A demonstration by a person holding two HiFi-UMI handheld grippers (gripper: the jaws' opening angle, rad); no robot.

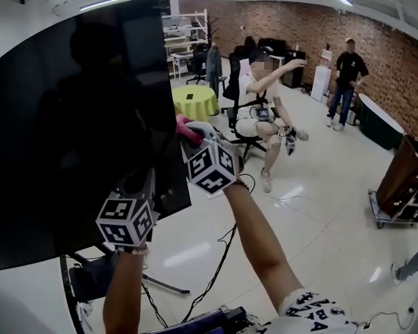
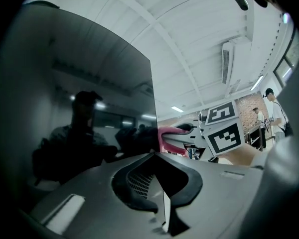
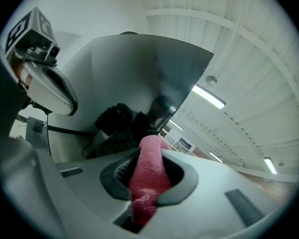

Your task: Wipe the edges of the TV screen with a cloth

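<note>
The big black TV screen fills the left of the head view, tilted on its stand. My right gripper is shut on a pink cloth, which presses against the screen's right edge about halfway up. In the right gripper view the cloth sticks out between the jaws toward the dark panel. My left gripper sits lower, at the screen's bottom right corner. In the left gripper view the jaws close on the panel's thin edge. The cloth shows beyond them.
A person sits on an office chair behind the TV, and another stands at the brick wall. A yellow-green round table is behind the screen. Cables trail over the floor below my arms. A wooden cart stands at the right.
</note>
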